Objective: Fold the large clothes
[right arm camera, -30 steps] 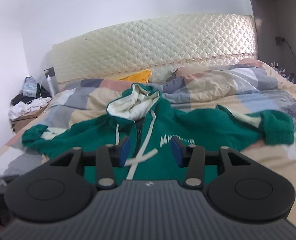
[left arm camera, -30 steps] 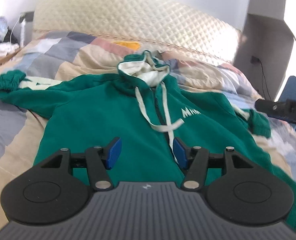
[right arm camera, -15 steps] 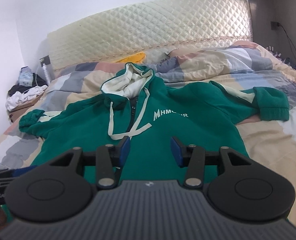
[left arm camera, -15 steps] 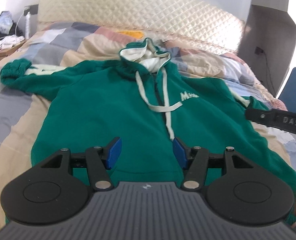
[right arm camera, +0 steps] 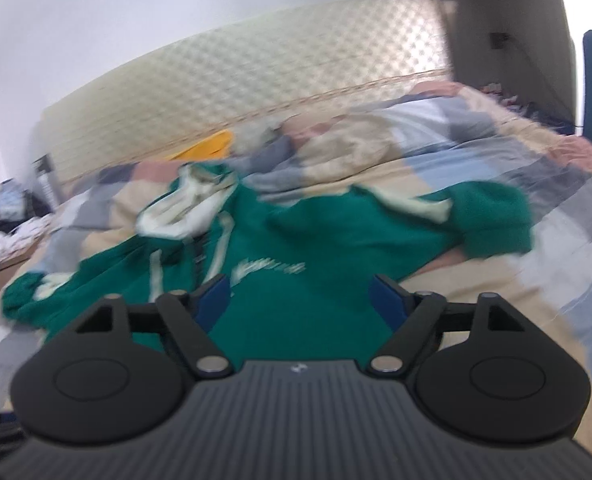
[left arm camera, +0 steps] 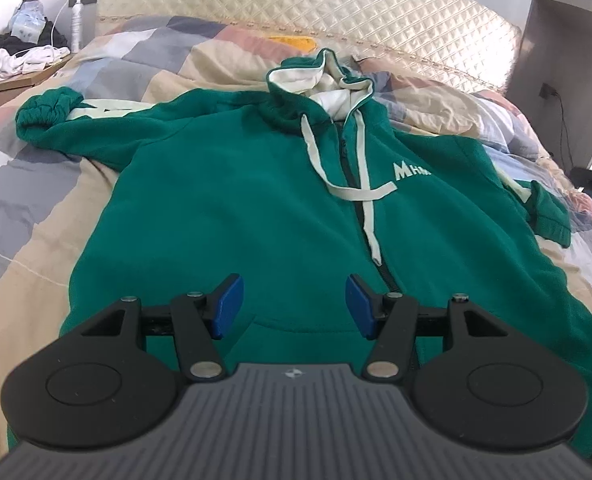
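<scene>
**Green hoodie spread flat, both jaws empty above its hem**

Patchwork bedding covered the bed, and the green hoodie lay face up across its middle, hood toward the headboard, hem toward the foot edge. One sleeve reached toward the left edge of the bed, its cuff bunched; the other sleeve stretched toward the right edge.

By my judgement the step in hand was the reach for a first grip. To do it well, each hand should take an outer part, a sleeve or a hem corner, pinch both fabric layers, and lift evenly so the zipped front stays smooth and the drawstrings do not get trapped in the fold.

Left gripper hung low over the lower front panel, near the pocket seam; its jaws stood apart with nothing between them. Right gripper hovered over the chest; the view was blurred, its jaws were opening, and no cloth was between them.
</scene>
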